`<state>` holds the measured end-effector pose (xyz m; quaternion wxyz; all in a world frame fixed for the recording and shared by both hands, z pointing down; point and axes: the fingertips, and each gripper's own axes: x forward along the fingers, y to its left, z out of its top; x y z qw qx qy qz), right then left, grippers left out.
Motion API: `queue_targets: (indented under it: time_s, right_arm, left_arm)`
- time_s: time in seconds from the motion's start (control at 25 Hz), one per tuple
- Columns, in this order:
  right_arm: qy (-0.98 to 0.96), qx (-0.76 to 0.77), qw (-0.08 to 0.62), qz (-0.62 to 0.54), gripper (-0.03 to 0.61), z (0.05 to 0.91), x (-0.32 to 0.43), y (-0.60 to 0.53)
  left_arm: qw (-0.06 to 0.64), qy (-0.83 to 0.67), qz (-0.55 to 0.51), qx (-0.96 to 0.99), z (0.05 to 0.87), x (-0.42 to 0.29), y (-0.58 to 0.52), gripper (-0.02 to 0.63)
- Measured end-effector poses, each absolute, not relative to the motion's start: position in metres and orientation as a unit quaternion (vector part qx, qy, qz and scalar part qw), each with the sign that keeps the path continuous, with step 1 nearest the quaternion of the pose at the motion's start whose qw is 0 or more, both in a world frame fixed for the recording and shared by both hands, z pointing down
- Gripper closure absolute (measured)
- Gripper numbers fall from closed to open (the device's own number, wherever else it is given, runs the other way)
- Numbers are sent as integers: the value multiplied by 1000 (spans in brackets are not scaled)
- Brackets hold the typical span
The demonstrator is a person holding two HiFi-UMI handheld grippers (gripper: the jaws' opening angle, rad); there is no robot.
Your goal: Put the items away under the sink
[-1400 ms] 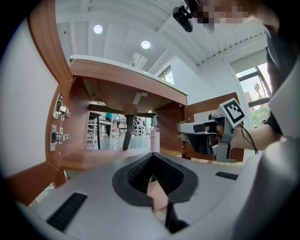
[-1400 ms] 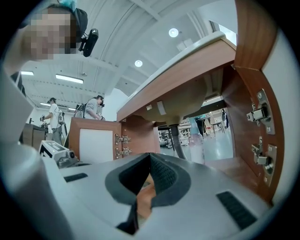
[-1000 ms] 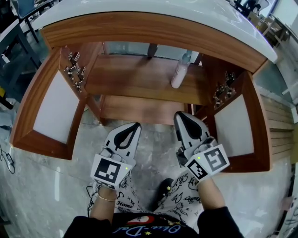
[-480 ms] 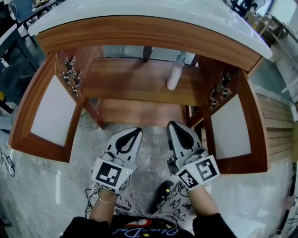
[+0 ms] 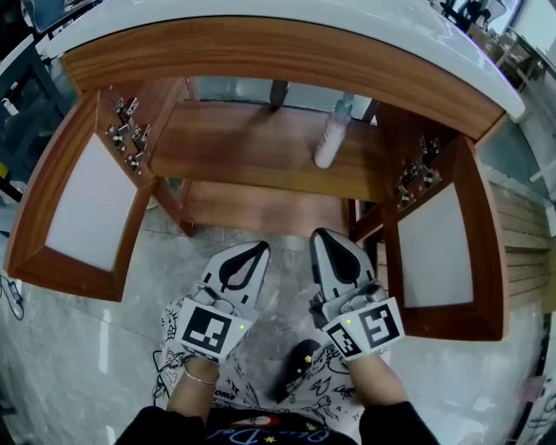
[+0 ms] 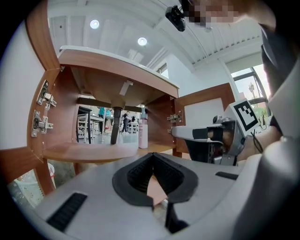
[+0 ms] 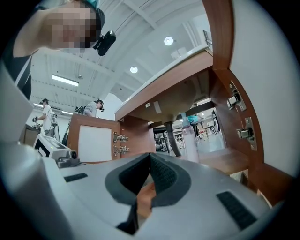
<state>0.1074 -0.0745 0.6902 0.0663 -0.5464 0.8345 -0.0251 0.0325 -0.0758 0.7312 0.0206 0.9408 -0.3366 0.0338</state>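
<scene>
A pale pink bottle [image 5: 331, 139] with a light cap stands upright on the wooden shelf [image 5: 252, 148] of the open under-sink cabinet, right of the dark drain pipe [image 5: 278, 91]. The bottle [image 6: 143, 133] also shows in the left gripper view, and as the same bottle [image 7: 192, 140] in the right gripper view. My left gripper [image 5: 254, 249] and right gripper [image 5: 324, 236] hover side by side over the floor in front of the cabinet. Both are shut with nothing between their jaws, and both are well short of the bottle.
Both cabinet doors stand wide open, the left door [image 5: 74, 204] and the right door [image 5: 439, 248], with metal hinges [image 5: 130, 135] on the side walls. A white countertop [image 5: 261, 17] overhangs above. A lower wooden board [image 5: 261, 209] lies under the shelf. The person's patterned trousers [image 5: 226, 391] are below.
Both grippers sit slightly lower in the head view, a little further back from the cabinet. They stay shut, and the bottle has not moved.
</scene>
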Motion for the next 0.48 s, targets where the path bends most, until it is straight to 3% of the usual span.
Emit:
queue_targets:
  time_s: [0.48]
  right_arm:
    - [855, -515, 57, -23, 571, 689, 93, -71]
  left_arm:
    - [23, -336, 27, 941, 735, 39, -79, 604]
